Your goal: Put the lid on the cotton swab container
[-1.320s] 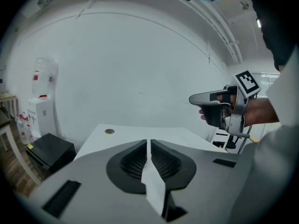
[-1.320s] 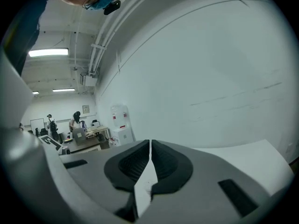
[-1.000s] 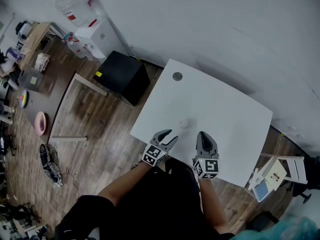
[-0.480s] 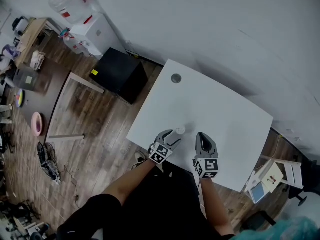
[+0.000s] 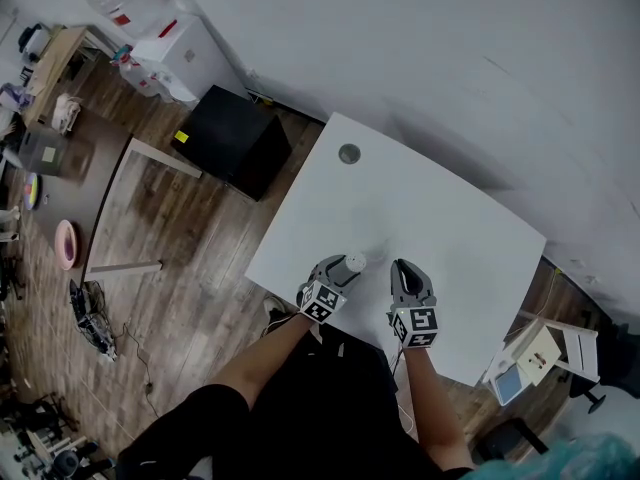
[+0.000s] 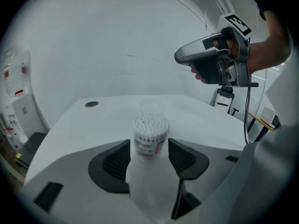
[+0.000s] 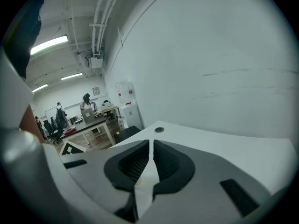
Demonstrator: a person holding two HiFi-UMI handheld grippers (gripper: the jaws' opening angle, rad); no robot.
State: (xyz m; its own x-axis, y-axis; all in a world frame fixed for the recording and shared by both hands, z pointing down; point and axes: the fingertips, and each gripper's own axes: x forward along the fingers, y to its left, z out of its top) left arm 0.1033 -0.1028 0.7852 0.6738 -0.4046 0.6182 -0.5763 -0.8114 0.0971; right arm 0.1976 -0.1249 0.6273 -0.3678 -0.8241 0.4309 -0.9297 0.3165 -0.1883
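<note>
White-tipped cotton swab container stands uncapped on the tabletop, between the pads of my left tool, which have just opened wide and are not pressing. Clear lid lies just behind. Right tool is pressed together, empty. I advise clamping low, squarely.

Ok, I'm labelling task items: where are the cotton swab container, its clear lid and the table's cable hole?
cotton swab container (image 6: 149, 146), left gripper view, its labelled side.
lid (image 6: 152, 107), left gripper view, its clear wall, behind the container.
cable hole (image 5: 349, 153), head view, centre of the round grey disc.
</note>
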